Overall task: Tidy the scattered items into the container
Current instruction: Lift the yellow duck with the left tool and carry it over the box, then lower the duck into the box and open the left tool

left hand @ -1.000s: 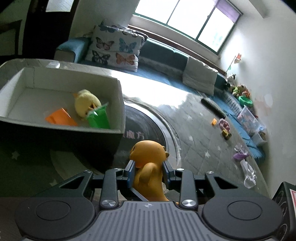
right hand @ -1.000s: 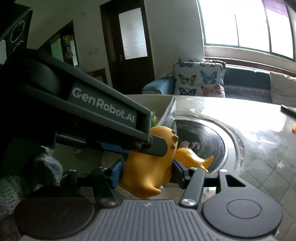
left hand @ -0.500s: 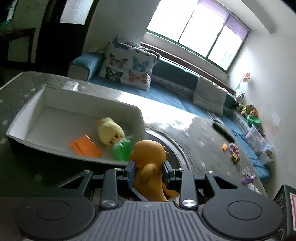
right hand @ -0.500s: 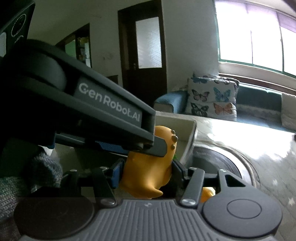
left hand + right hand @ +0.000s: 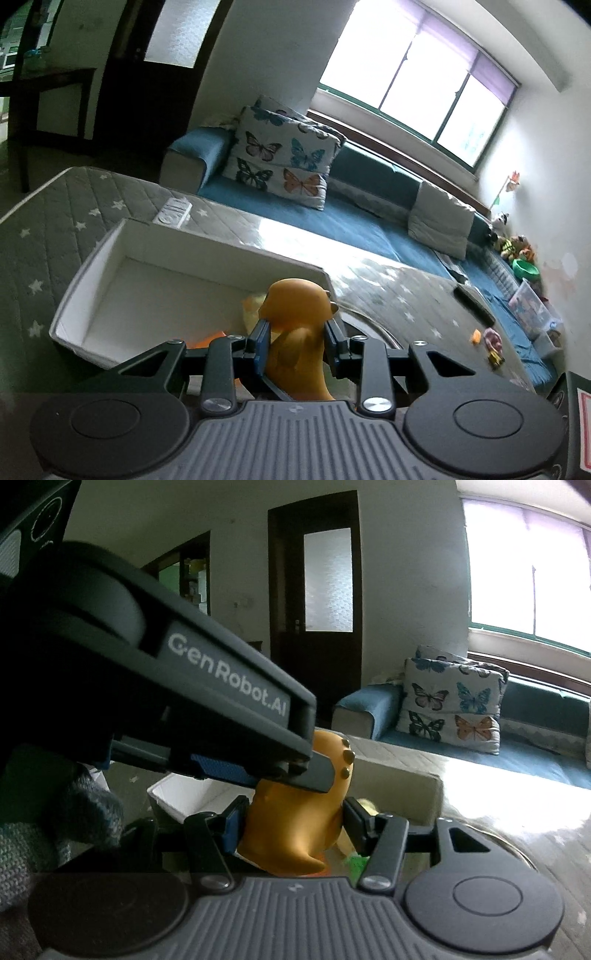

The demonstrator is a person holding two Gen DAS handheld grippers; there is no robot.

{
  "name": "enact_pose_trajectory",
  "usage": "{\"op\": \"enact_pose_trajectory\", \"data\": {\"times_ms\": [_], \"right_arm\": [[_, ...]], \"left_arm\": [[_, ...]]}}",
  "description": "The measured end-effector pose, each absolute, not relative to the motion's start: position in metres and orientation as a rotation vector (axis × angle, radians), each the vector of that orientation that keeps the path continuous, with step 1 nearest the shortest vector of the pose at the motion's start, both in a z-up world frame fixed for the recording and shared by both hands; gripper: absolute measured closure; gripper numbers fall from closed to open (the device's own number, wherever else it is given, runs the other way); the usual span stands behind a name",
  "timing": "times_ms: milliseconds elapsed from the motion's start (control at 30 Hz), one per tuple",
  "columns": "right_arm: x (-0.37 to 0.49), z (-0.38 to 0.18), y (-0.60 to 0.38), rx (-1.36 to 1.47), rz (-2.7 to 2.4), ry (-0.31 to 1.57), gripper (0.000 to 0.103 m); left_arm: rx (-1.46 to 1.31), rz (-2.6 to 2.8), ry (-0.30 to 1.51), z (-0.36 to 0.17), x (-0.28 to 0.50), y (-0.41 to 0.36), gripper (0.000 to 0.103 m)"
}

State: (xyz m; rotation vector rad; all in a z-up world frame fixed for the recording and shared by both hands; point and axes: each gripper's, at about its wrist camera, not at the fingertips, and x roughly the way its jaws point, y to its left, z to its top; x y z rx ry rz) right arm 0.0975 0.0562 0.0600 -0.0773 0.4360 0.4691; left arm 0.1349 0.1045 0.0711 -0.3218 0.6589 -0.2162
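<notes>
Carry step: both the left gripper (image 5: 295, 341) and right gripper (image 5: 290, 825) clamp the toy (image 5: 295, 325) above the box (image 5: 92, 280) (others already inside); next, release together.

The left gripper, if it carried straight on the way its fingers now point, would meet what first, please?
Probably the white box. The left gripper, shut on the orange toy, points over the box's near right corner, with a pale yellow toy lying just ahead inside. Depth is unclear, so it might pass above the rim.
</notes>
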Motion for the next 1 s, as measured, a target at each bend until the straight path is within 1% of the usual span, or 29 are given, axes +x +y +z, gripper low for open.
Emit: {"op": "enact_pose_trajectory", "data": {"times_ms": [133, 433, 733, 1000], "right_arm": [[0.116, 0.057, 0.069, -0.085, 0.485, 0.442, 0.047], [0.151, 0.032, 0.089, -0.095, 0.506, 0.522, 0.047], [0.172, 0.014, 0.099, -0.106, 0.517, 0.581, 0.047], [0.177, 0.01, 0.103, -0.11, 0.524, 0.595, 0.047]], "left_arm": [[-0.34, -0.196, 0.668, 0.065, 0.151, 0.117, 0.069], [-0.391, -0.172, 0.724, 0.039, 0.179, 0.142, 0.073], [-0.401, -0.155, 0.765, 0.024, 0.188, 0.151, 0.073], [-0.402, -0.135, 0.788, 0.016, 0.19, 0.153, 0.073]]}}
